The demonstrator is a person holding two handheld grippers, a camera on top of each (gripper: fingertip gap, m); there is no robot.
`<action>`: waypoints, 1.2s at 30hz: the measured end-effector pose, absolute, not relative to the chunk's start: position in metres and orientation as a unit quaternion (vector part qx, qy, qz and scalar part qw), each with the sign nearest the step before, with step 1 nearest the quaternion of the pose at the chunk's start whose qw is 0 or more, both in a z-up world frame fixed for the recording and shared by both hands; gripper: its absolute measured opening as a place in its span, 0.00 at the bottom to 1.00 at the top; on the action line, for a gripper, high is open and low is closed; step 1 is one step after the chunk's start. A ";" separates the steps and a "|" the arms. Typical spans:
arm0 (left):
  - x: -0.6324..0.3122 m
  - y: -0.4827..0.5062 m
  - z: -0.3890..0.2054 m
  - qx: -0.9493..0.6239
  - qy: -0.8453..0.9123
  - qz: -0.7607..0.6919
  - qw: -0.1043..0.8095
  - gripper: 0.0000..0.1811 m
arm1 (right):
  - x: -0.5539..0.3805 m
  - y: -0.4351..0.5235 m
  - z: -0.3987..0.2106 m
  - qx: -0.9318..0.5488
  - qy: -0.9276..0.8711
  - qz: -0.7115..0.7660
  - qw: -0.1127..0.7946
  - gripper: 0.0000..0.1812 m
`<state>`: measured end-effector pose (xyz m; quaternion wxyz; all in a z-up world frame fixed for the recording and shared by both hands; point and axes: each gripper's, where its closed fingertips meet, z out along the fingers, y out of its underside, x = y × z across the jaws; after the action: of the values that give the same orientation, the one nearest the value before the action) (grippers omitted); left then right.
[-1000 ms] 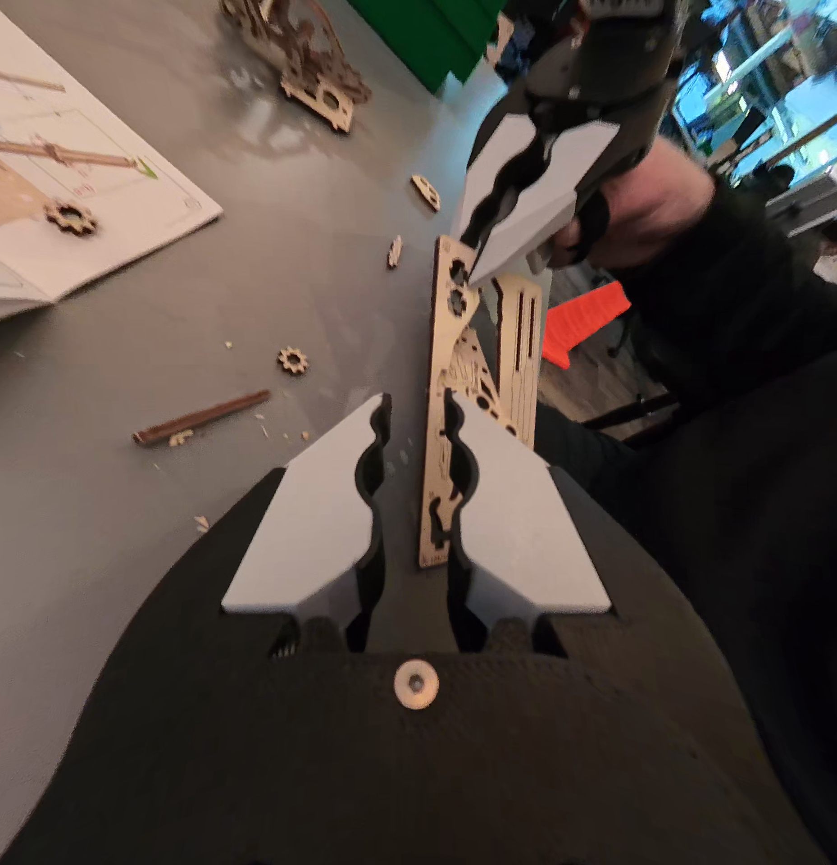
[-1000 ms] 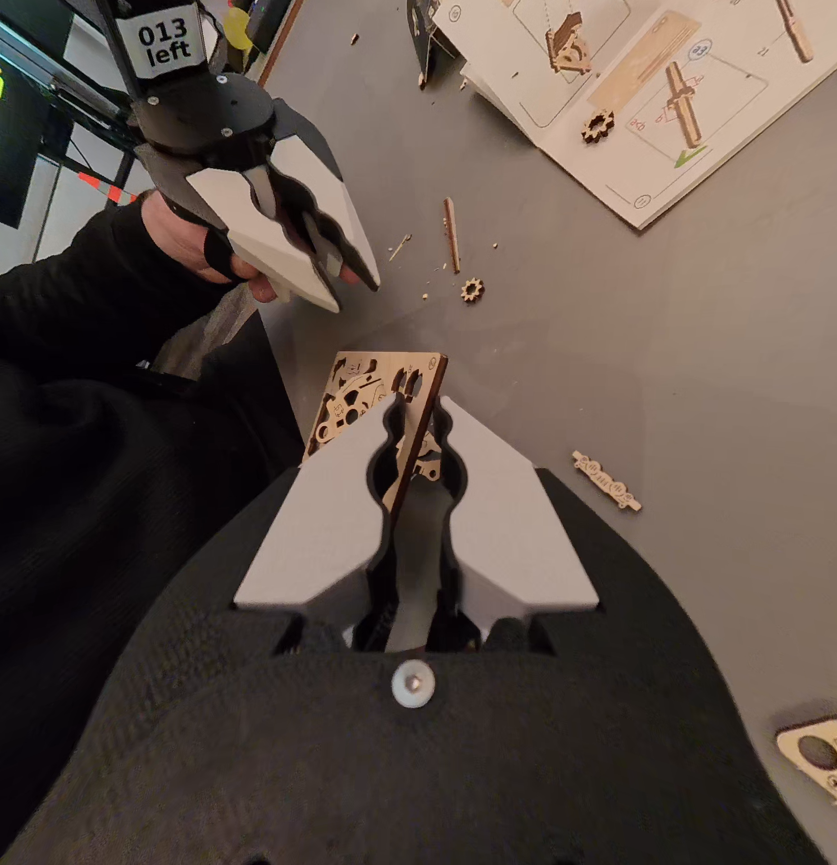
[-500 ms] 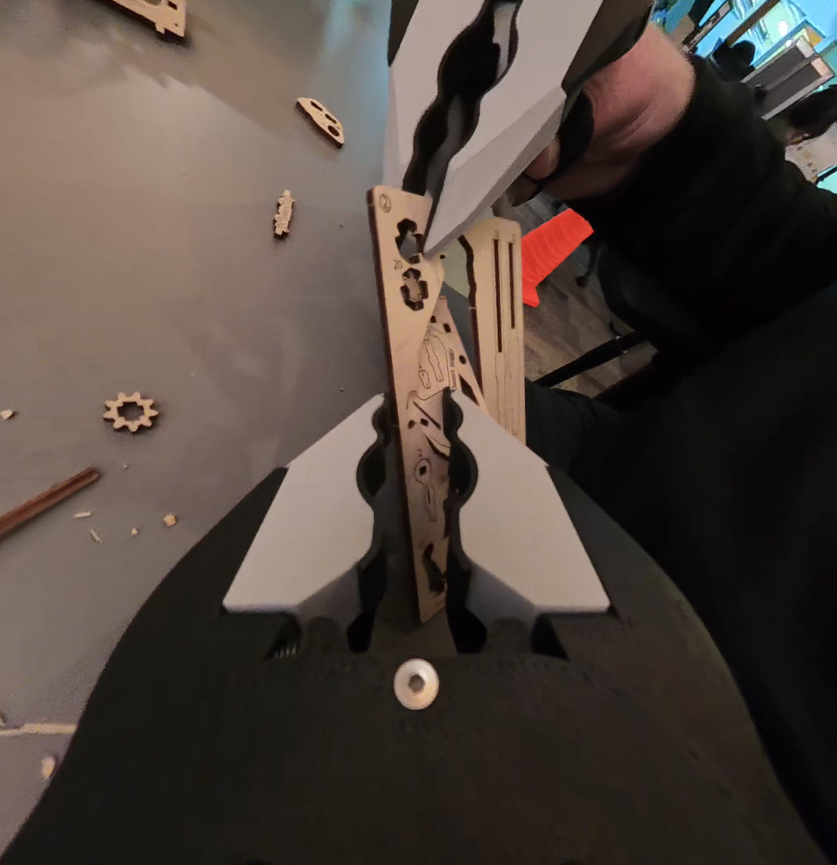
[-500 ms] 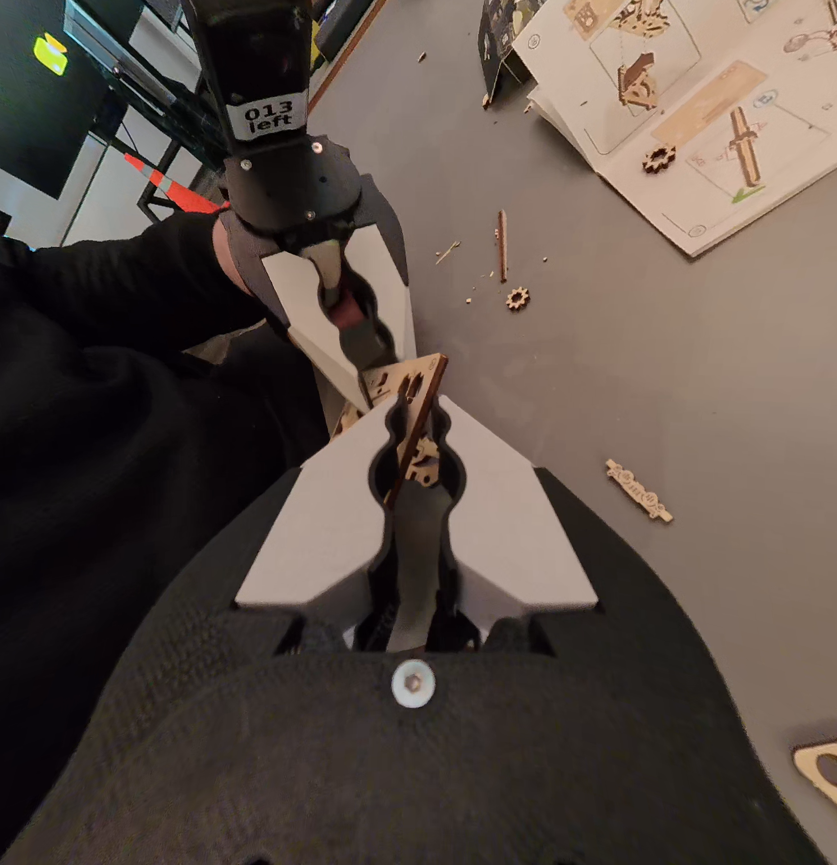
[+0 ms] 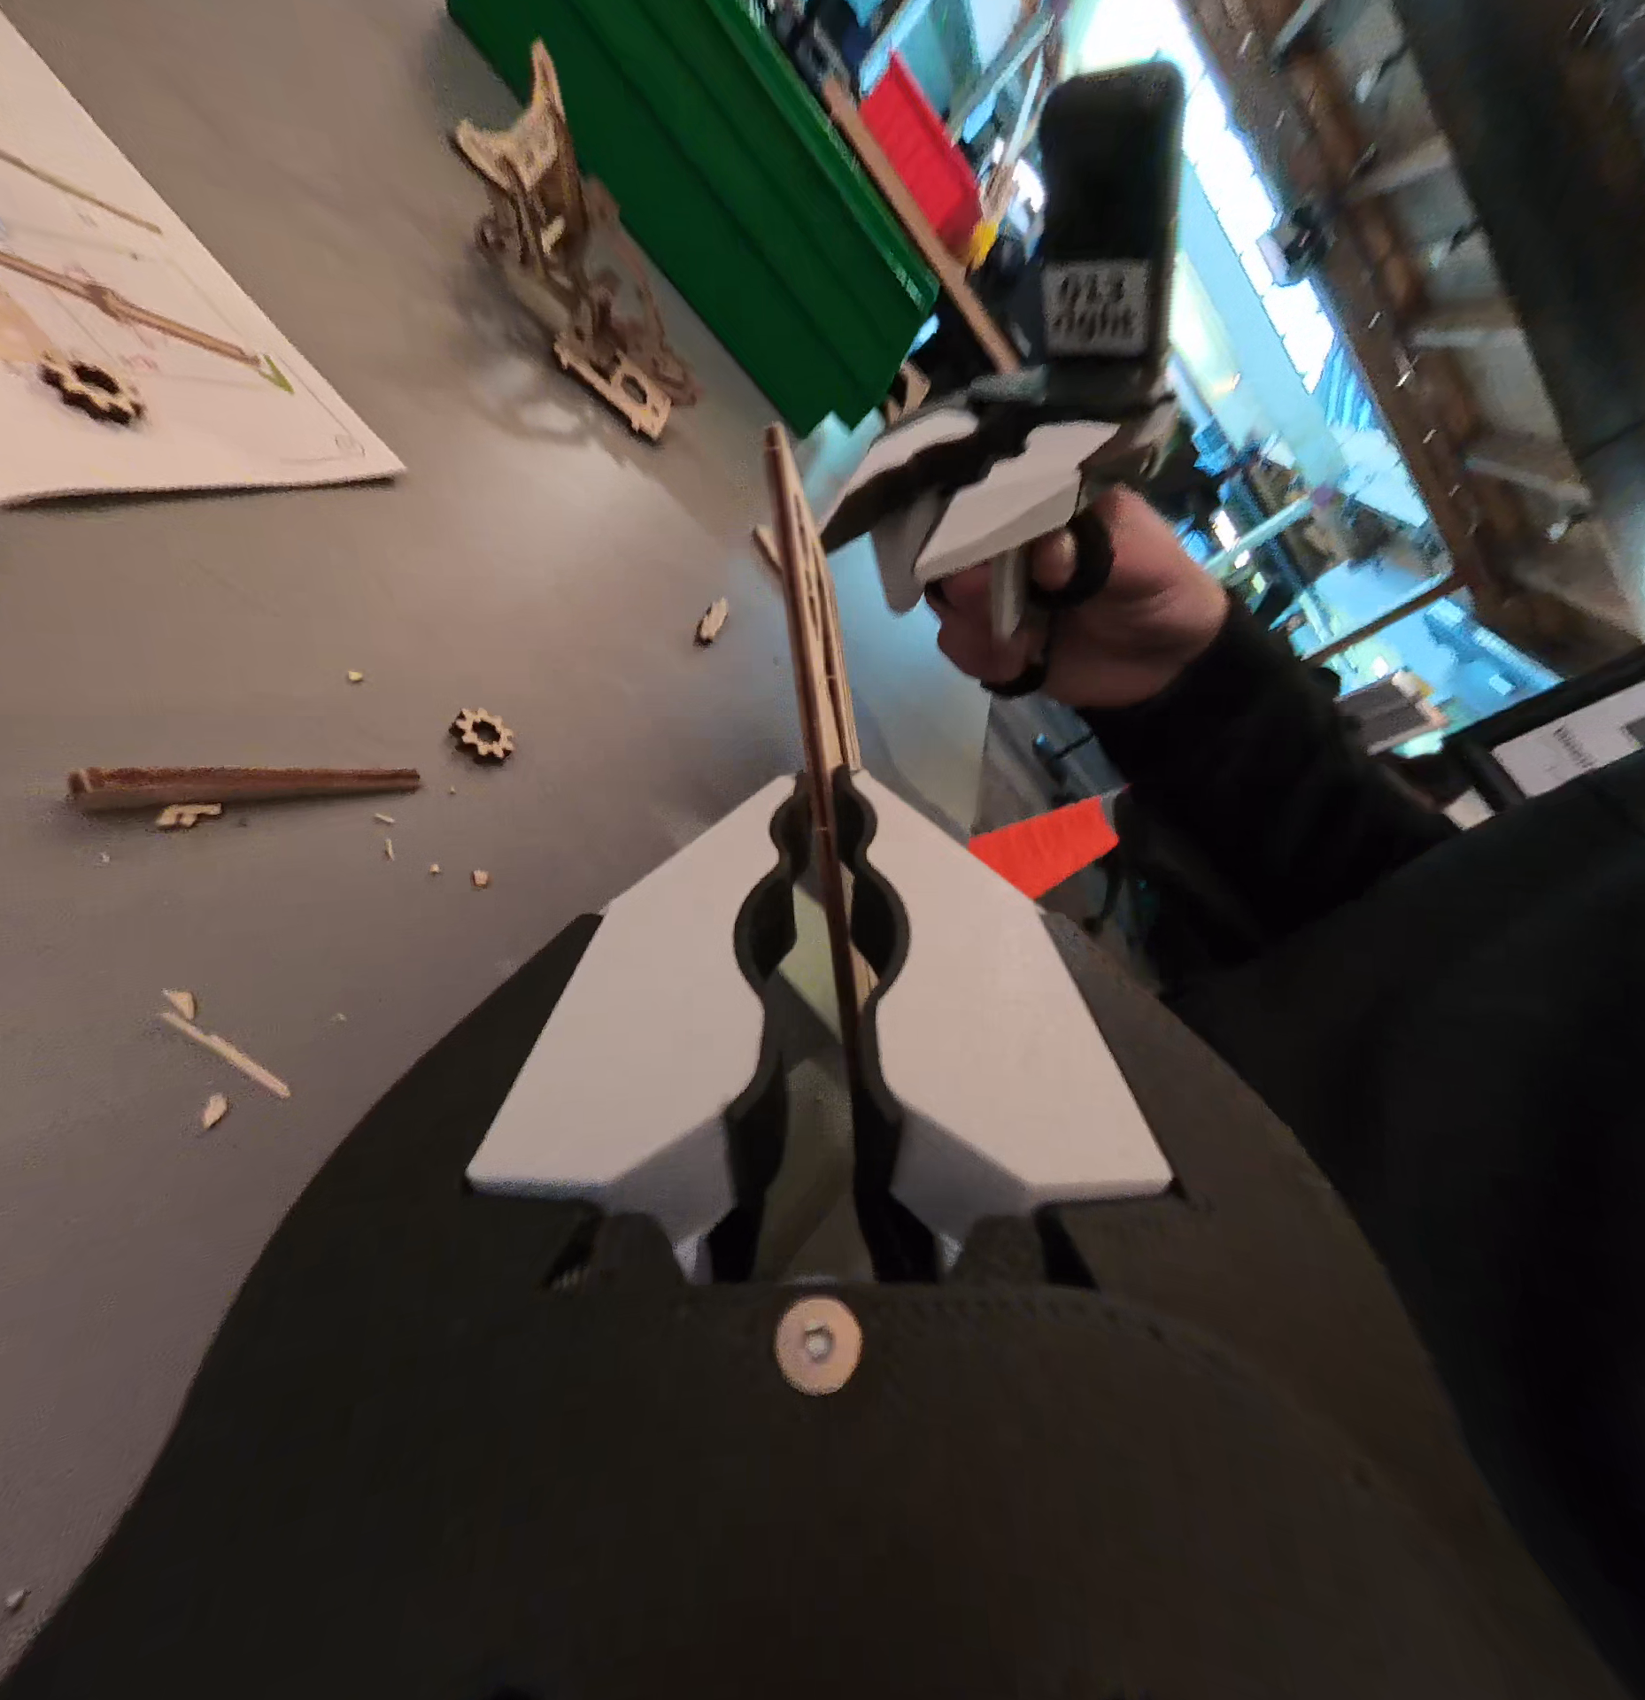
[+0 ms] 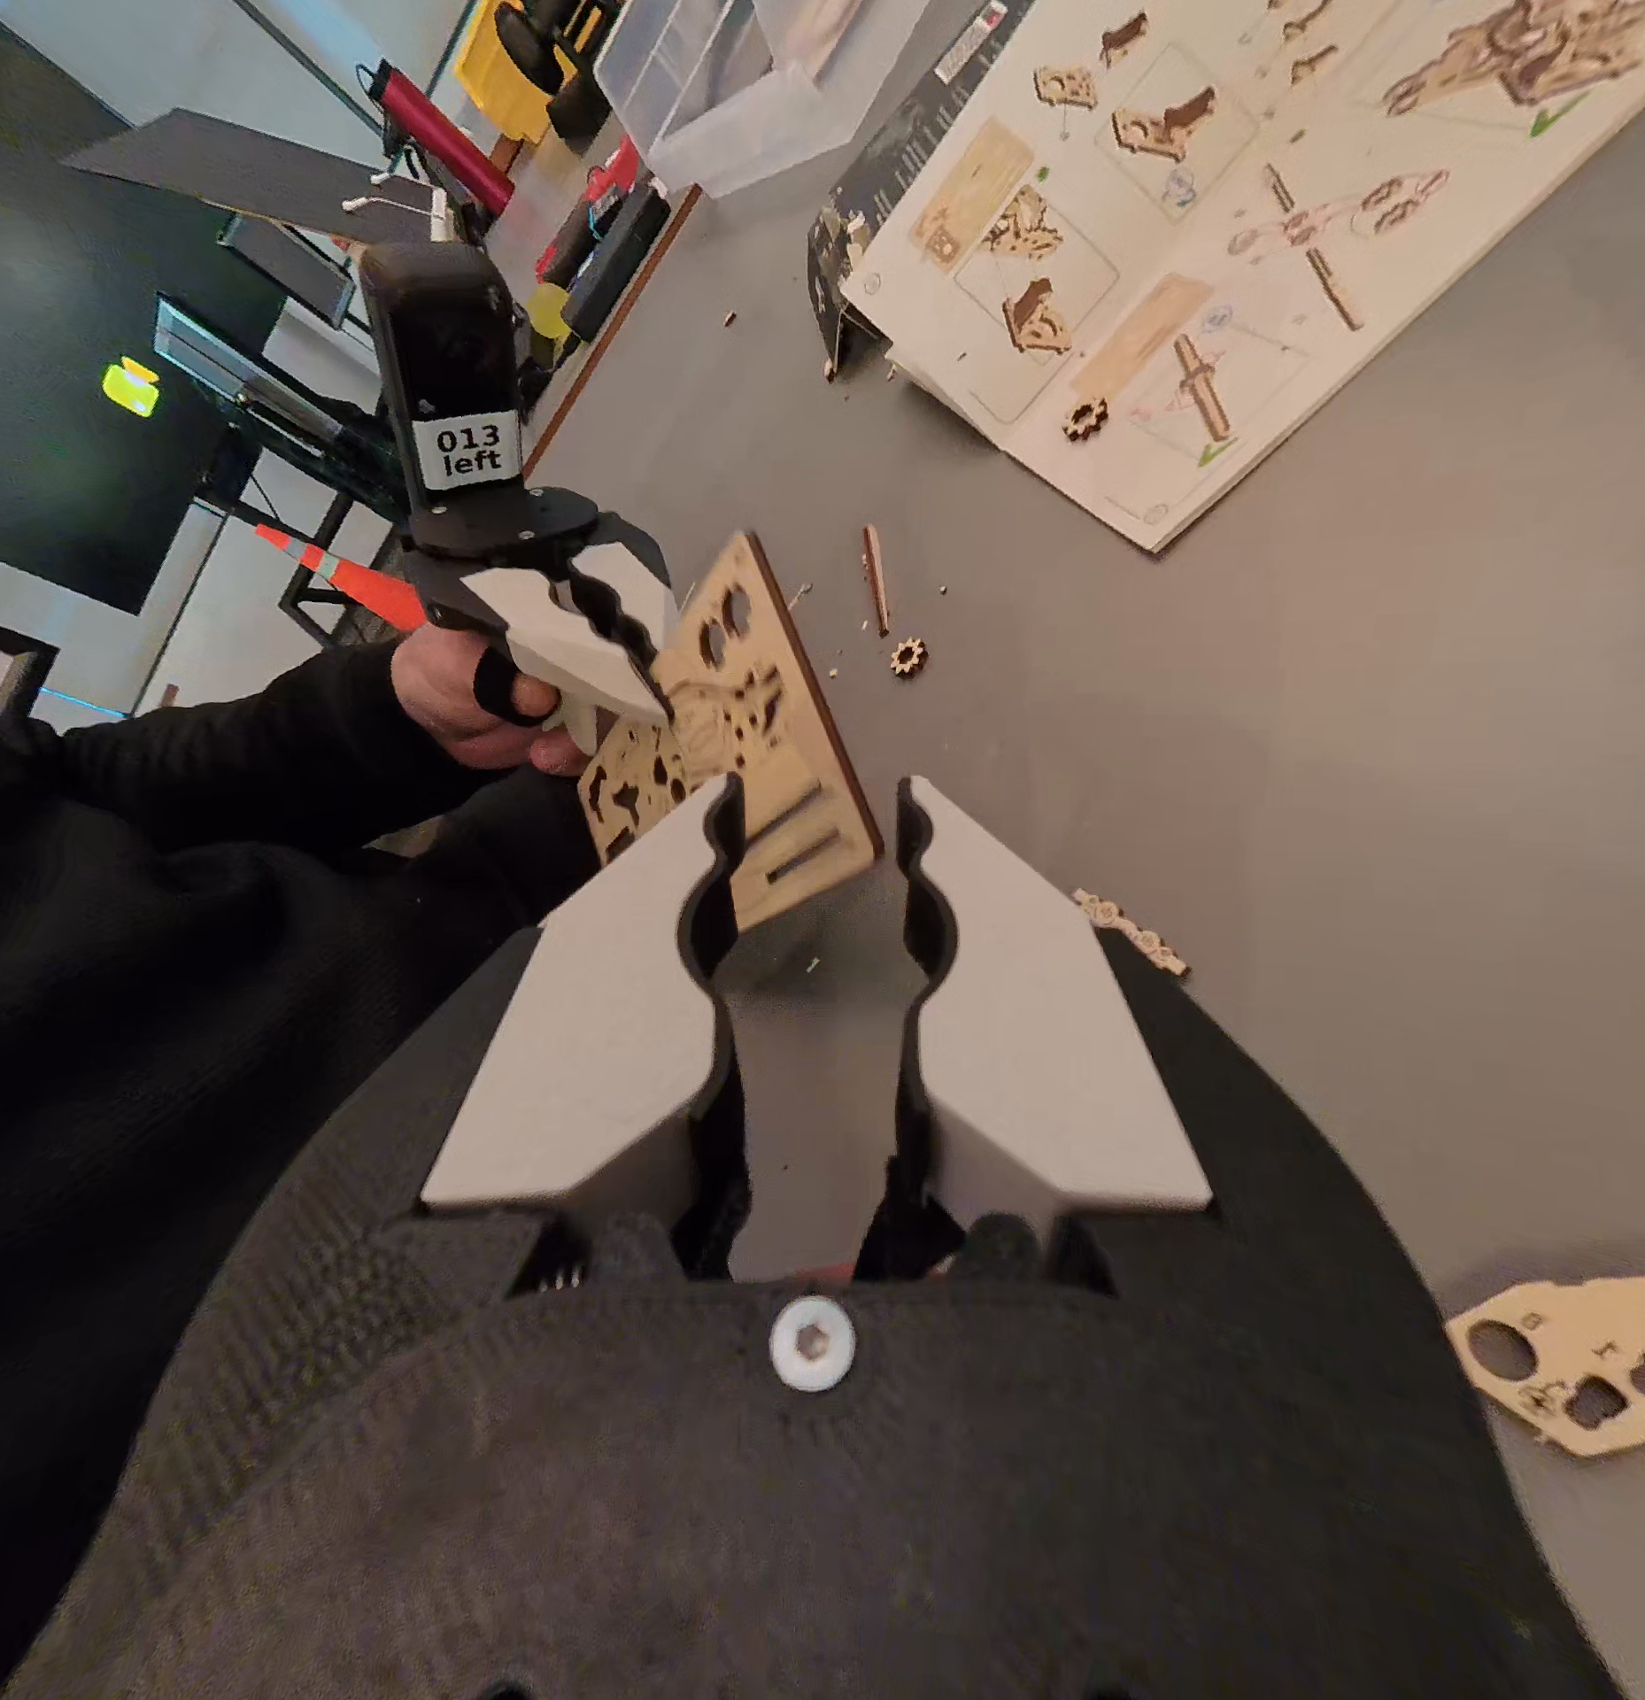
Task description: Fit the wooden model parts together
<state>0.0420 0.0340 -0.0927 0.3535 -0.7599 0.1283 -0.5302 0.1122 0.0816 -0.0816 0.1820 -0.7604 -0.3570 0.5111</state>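
A thin laser-cut wooden parts sheet [image 5: 823,662] stands edge-on between the fingers of my left gripper [image 5: 826,782], which is shut on it and holds it over the near table edge. In the right wrist view the sheet [image 6: 805,736] shows its flat face with cut-out holes and slots, and the left gripper [image 6: 655,685] clamps its left side. My right gripper [image 6: 817,800] is open and empty, its fingertips just short of the sheet's lower edge. It also shows in the left wrist view [image 5: 860,570], open, to the right of the sheet's far end.
On the grey table lie a small wooden gear [image 5: 481,734], a dark wooden stick [image 5: 239,785], an open instruction booklet [image 6: 1214,276], a partly built wooden model [image 5: 570,267] and a green bin [image 5: 736,212]. A small part strip [image 6: 1132,929] and a cut-out offcut [image 6: 1573,1361] lie at the right. The small wooden gear [image 5: 481,734] is about 8 centimetres from my left fingertips. The right camera catches it too, in the right wrist view [image 6: 904,649].
The sheet has passed from the right gripper to the left. The left gripper closed on it; the right gripper opened, let go and drew back a little.
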 end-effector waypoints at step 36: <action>0.074 0.048 -0.061 -0.687 0.124 -0.611 0.372 0.01 | 0.067 0.045 -0.065 -0.673 -0.416 0.603 0.104 0.02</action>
<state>0.0743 0.0482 -0.0608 0.3721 -0.6873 0.1237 -0.6114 0.0668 0.0453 -0.0647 0.1038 -0.6730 -0.4156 0.6029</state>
